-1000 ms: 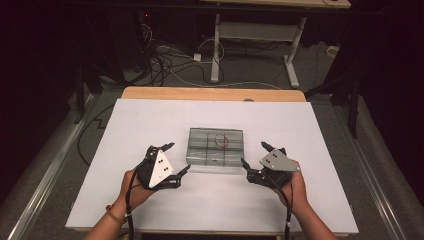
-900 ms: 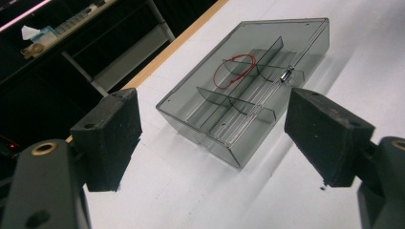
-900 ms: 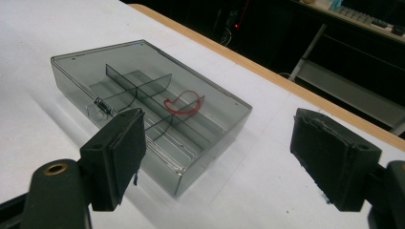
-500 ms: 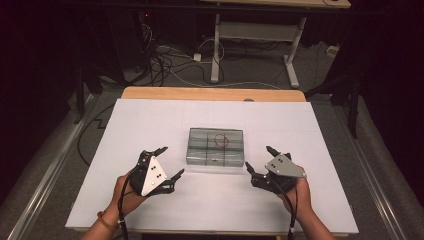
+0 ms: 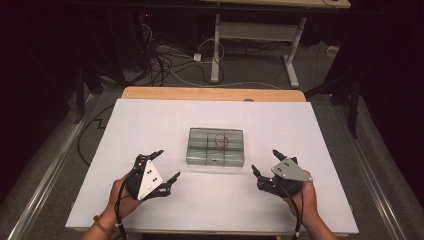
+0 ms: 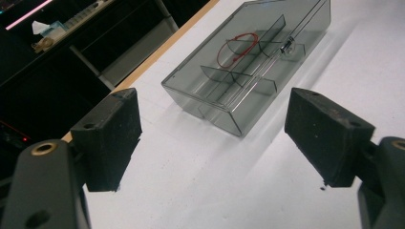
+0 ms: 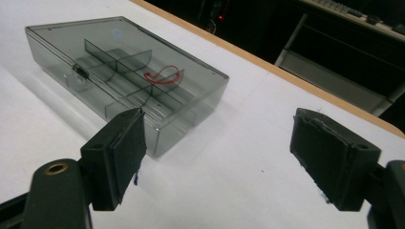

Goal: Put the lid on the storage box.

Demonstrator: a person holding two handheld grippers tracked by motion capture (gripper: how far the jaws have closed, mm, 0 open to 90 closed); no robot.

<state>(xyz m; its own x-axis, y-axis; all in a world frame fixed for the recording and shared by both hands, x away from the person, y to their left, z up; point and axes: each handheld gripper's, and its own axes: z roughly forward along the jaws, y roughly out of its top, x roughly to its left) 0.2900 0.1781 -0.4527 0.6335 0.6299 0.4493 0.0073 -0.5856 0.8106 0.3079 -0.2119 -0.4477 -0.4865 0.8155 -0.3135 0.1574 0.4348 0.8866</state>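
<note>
- Both grippers have drawn back from the box toward the person since a second ago; the box has stayed where it was on the white table top (image 5: 150, 130).
- High view: the left gripper (image 5: 165, 166) and the right gripper (image 5: 266, 161) hover low over the table, each with its jaws spread wide and nothing between them. The clear compartment box (image 5: 216, 146) sits ahead of both sets of fingertips, between the two grippers and apart from each.
- Left gripper view: the black pads (image 6: 112, 136) stand well apart and empty. The box lies beyond them, lid shut, with a red loop (image 6: 237, 46) inside, possibly a rubber band or wire.
- Right gripper view: the pads (image 7: 118, 153) are likewise wide apart, gripping nothing. The box sits beyond the left-hand pad, its small latch (image 7: 79, 72) on the front.
</note>
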